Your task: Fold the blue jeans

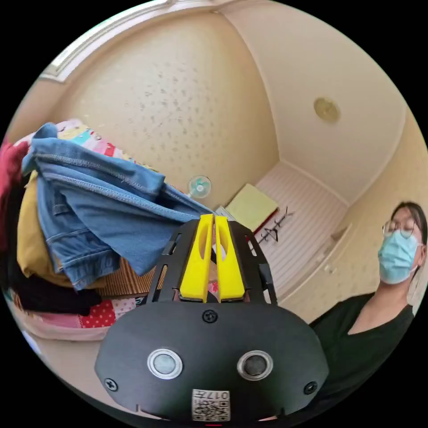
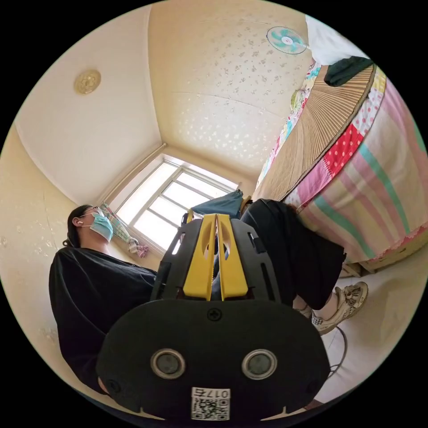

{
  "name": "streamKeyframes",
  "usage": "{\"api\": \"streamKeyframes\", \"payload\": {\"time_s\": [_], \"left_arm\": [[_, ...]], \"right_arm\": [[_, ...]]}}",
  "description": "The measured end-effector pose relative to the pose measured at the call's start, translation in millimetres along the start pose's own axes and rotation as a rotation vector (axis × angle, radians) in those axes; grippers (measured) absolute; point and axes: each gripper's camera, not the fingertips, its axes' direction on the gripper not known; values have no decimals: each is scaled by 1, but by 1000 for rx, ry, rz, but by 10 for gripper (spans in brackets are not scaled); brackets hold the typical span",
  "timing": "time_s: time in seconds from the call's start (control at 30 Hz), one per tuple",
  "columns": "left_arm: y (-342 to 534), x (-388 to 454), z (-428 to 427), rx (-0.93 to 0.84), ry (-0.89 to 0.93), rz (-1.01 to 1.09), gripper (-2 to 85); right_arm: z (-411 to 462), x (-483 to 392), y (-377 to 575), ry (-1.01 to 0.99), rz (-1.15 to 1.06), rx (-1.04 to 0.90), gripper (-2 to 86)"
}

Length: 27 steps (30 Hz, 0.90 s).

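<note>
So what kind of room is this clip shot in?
Most likely a bedroom at home: a bed with a patchwork cover, a heap of clothes topped by blue jeans, and a wall fan beside a window.

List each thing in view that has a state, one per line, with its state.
Left gripper: jaws together, pinching an edge of the blue denim jeans.
Right gripper: jaws together; blue cloth shows just past the tips, grip on it unclear.
Blue denim jeans: unfolded, bunched, draped over a clothes pile.
Teal wall fan: too blurred to tell if it spins.
White-framed window: panes look closed.
</note>
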Motion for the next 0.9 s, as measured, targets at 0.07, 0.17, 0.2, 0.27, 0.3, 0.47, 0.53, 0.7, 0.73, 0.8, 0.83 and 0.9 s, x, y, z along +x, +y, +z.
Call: {"api": "streamKeyframes", "payload": {"time_s": [0.07,0.17,0.2,0.27,0.3,0.47,0.53,0.7,0.73,0.8,0.83,0.9], "left_arm": [[38,103,62,-151,146,214,-9],[111,186,119,-375,471,334,-5],[126,194,126,-405,522,331,-3],[173,193,141,-490,570,236,19],[183,186,142,-501,578,200,31],[206,91,80,-431,446,-47,51],[201,54,43,-359,225,-129,56],[221,-70,-37,-126,-200,-577,98],[231,-99,-45,-83,-188,-655,113],[249,-138,-54,-4,-170,-765,125],[259,-158,-57,49,-155,-816,136],[275,-187,-56,94,-125,-910,153]], "right_arm": [[0,-4,2,-21,-13,7,3],[5,-12,5,-27,-38,0,4],[10,-13,5,-8,-37,-29,4],[23,-14,2,50,-22,-105,5],[35,-15,0,98,-24,-165,6],[122,-33,-10,210,-140,-419,18],[163,-43,-13,215,-208,-498,25],[281,-65,-14,97,-370,-665,52],[293,-67,-12,98,-381,-684,56],[339,-75,-1,106,-432,-771,68],[349,-78,3,104,-448,-793,70],[377,-85,25,114,-512,-865,75]]}}
